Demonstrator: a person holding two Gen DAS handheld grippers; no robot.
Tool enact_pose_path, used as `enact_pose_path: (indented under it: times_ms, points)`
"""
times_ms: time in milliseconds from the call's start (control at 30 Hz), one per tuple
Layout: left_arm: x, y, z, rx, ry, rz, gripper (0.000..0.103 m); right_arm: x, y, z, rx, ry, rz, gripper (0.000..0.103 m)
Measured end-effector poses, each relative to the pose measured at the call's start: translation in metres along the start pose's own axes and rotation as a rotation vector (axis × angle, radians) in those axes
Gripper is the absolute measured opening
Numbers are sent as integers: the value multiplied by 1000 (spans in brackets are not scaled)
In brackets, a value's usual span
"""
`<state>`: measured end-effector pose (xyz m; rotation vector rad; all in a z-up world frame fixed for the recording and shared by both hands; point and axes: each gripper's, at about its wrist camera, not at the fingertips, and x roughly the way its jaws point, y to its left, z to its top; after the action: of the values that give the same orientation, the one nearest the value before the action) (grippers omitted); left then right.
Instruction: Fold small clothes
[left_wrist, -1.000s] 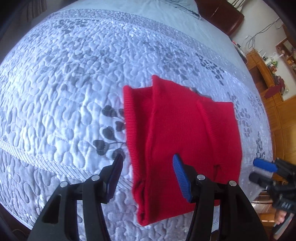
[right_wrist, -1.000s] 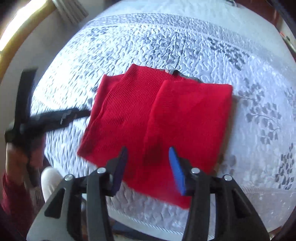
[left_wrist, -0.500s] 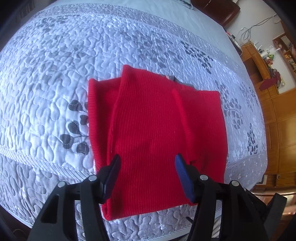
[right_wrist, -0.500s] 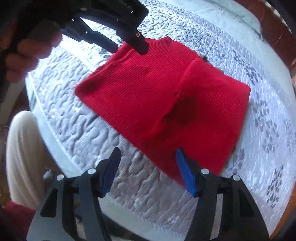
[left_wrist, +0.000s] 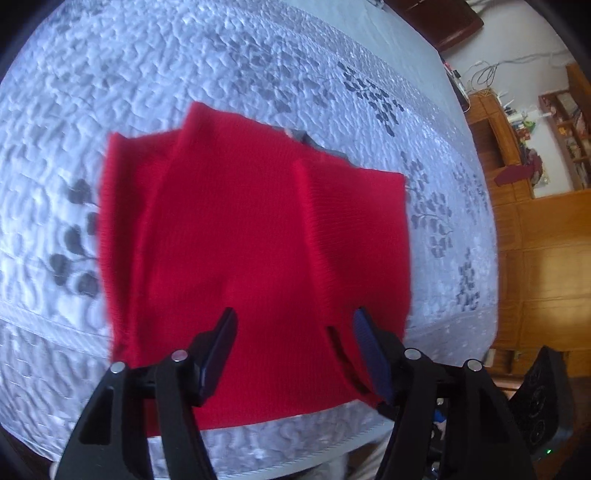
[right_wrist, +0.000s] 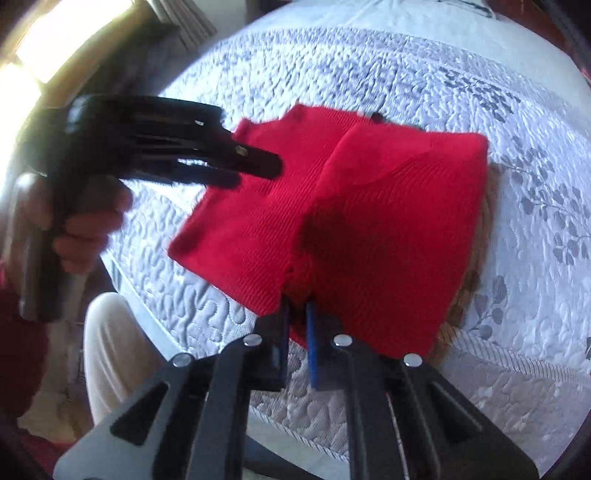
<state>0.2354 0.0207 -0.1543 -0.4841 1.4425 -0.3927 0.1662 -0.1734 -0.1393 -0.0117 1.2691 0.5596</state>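
Note:
A red knitted garment (left_wrist: 251, 236) lies partly folded on the quilted bed (left_wrist: 221, 66), with overlapping layers and a dark label at its far edge. My left gripper (left_wrist: 295, 325) is open, hovering over the garment's near edge. In the right wrist view the same garment (right_wrist: 388, 221) shows, and my right gripper (right_wrist: 297, 310) is shut on its near edge at the fold seam. The left gripper (right_wrist: 255, 170) also shows there, hovering over the garment's left part, held by a hand.
The bed's near edge (left_wrist: 295, 435) runs just below the garment. Wooden cabinets and shelves (left_wrist: 535, 221) stand to the right. The person's leg in light trousers (right_wrist: 110, 350) is by the bed edge. A bright window (right_wrist: 37, 55) is at far left.
My right gripper has moved in and closed on the garment's near edge. My left gripper has shifted right over the garment and stays open.

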Motion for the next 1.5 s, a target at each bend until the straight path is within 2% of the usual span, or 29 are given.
enact_pose_path:
  times_ms: [67, 200, 300, 467, 533, 600, 667, 767, 967, 1200, 1333, 1500]
  points:
    - [11, -5, 4, -29, 18, -29, 70, -8, -6, 1, 18, -20, 14, 7]
    - [33, -11, 12, -91, 49, -32, 71, -24, -21, -1, 49, -63, 47, 7]
    - [47, -14, 18, -142, 74, -89, 71, -31, -25, -4, 48, -74, 56, 7]
    - [70, -23, 32, -170, 98, -132, 69, -36, -32, -6, 58, -97, 89, 7]
    - [77, -21, 40, -186, 96, -139, 60, -40, -34, -8, 60, -104, 96, 7]
    - [83, -22, 48, -184, 91, -136, 37, -41, -36, -9, 59, -104, 102, 7]
    - [86, -25, 54, -164, 82, -106, 23, -41, -35, -10, 55, -101, 100, 7]
    - [89, -26, 60, -164, 89, -105, 18, -40, -33, -9, 54, -97, 103, 7]
    - [61, -53, 66, -25, 7, -111, 16, -37, -20, -5, 60, -89, 162, 7]
    - [-4, -68, 72, 88, -107, -135, 16, -42, 23, 18, 0, -104, 201, 7]
    - [-43, -56, 75, 132, -168, -107, 16, -38, 54, 35, -53, -110, 227, 6]
    - [-69, -1, 75, 106, -207, -64, 16, -8, 92, 50, -105, -68, 251, 6]
